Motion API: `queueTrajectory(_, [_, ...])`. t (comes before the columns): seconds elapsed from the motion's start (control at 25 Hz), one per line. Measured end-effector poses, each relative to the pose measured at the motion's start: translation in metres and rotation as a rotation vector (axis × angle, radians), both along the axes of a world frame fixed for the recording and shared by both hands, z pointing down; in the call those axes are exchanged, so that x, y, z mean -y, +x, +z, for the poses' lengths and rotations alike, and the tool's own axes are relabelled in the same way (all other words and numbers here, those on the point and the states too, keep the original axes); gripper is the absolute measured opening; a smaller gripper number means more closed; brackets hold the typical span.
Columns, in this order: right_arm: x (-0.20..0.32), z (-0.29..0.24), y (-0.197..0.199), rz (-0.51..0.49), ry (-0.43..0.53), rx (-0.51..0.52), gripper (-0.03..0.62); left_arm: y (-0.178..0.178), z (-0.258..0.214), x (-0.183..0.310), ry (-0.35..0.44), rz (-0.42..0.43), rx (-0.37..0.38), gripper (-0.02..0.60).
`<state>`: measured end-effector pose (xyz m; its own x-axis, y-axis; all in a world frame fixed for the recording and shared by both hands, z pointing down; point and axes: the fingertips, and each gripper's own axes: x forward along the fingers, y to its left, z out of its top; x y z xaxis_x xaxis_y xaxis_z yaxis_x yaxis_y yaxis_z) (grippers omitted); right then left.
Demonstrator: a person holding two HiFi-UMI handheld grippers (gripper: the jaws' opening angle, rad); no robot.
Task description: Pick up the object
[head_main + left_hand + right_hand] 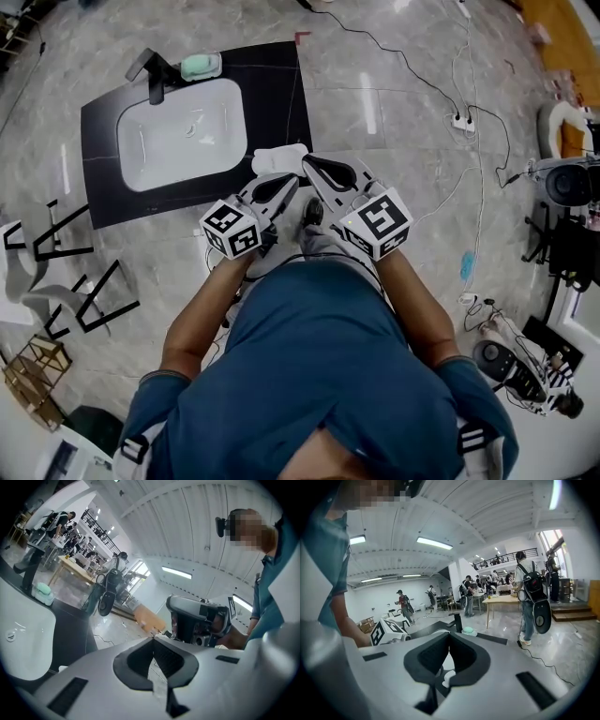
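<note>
Head view: left gripper [289, 181] and right gripper [309, 163] fingers closed, empty, held side by side; we read that as pre-grasp carry. Likely object is the white item [278, 157] at the black mat [103, 178] edge, just beyond the tips at 12 o'clock.

Open from above over the white sink basin [183, 131] set in the black mat [272, 84] on the floor. Hemmed at the basin's upper-left corner in the head view by the black faucet [153, 75] and, just beside it, a small pale green block [201, 66]. Tight near the torso, with left hand-held gripper [292, 183] and right hand-held gripper [307, 161] close side by side, both closed and empty, over a white object [279, 157] at the mat's edge. Bare marble floor [375, 103] to the right, crossed by cables [394, 56] and a power strip [462, 120]. Cluttered on the left by black metal frames [66, 244].
</note>
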<state>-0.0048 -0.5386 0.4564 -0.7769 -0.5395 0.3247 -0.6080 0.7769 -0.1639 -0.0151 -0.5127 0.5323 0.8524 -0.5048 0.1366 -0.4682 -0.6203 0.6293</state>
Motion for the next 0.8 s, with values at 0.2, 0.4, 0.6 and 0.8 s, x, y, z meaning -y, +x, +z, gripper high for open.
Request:
queueTrajectory(0.2, [-0.003,0.007,0.003,0.019,-0.024,-0.006,0.015,0.003,-0.002,0.002,-0.004,0.014,-0.019,0.003])
queueTrajectory(0.4, [-0.003,0.008,-0.003,0.019,-0.026,-0.003,0.015,-0.001,0.004,0.001,-0.035,0.007,-0.039,0.003])
queueTrajectory(0.6, [-0.002,0.015,-0.007,0.02,-0.04,-0.009,0.015,-0.011,0.01,0.005,-0.056,-0.016,-0.045,0.003])
queueTrajectory(0.8, [-0.004,0.02,-0.013,0.01,-0.05,-0.012,0.015,-0.022,0.015,0.009,-0.075,-0.047,-0.054,0.005])
